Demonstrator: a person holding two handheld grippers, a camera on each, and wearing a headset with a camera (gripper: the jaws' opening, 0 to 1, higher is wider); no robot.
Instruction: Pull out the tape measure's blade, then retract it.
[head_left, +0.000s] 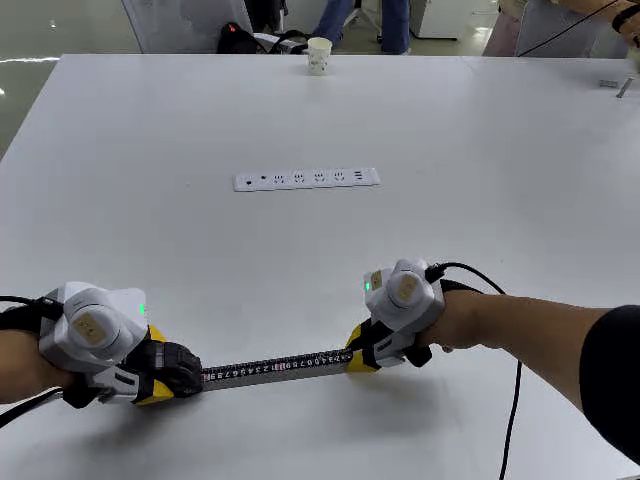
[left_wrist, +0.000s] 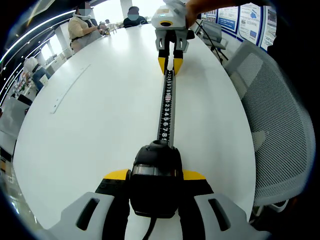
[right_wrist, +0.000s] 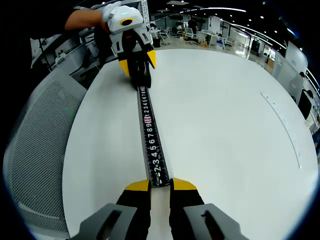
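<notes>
While the left gripper sat clamped on the tape measure's black case by the table's near edge, the right gripper was pinched shut on the blade tip. The blade ran straight between them (parallel to that edge). Retraction, as judged, needs the right gripper to travel along this axis toward the case.

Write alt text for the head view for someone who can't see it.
The left gripper clamps a tape measure's case; the right gripper pinches the end of its pulled-out blade, over a white table. A power strip and paper cup sit beyond.
</notes>
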